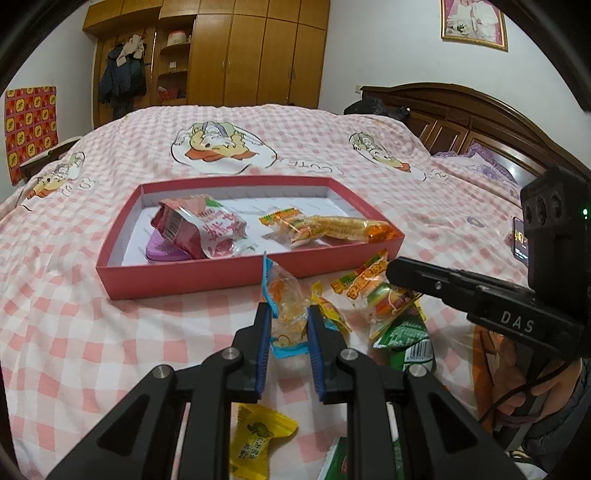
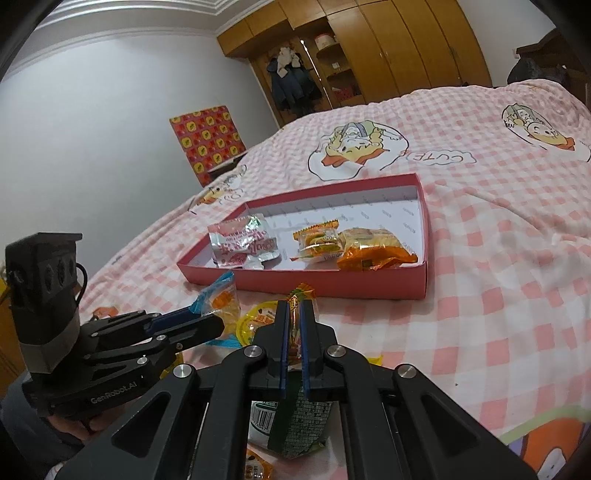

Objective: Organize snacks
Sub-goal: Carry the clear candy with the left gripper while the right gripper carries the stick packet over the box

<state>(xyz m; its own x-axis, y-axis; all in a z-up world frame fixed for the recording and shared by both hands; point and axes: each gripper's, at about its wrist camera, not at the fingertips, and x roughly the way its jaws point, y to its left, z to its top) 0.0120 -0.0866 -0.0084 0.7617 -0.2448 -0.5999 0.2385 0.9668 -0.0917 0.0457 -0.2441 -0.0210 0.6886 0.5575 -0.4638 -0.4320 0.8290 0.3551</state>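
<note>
A home bedroom: bed [image 1: 110, 332] in pink checked duck sheet, carved headboard [image 1: 461, 114], wooden wardrobe [image 1: 258, 51]

Hidden and cut-off parts around the snack pile

The purple packet [image 1: 162, 251] lies mostly under the red-and-white pouch [image 1: 207, 229]; the green packet [image 2: 295, 424] is half screened by the right gripper's fingers [image 2: 282, 343]; the yellow candy [image 1: 255, 439] is partly covered by the left gripper's frame; wrapper print is unreadable.

Pink checked bedspread [image 1: 110, 332] with duck prints; wooden wardrobe [image 1: 258, 51]; framed picture [image 1: 474, 22] on wall; dark headboard [image 1: 461, 110]
</note>
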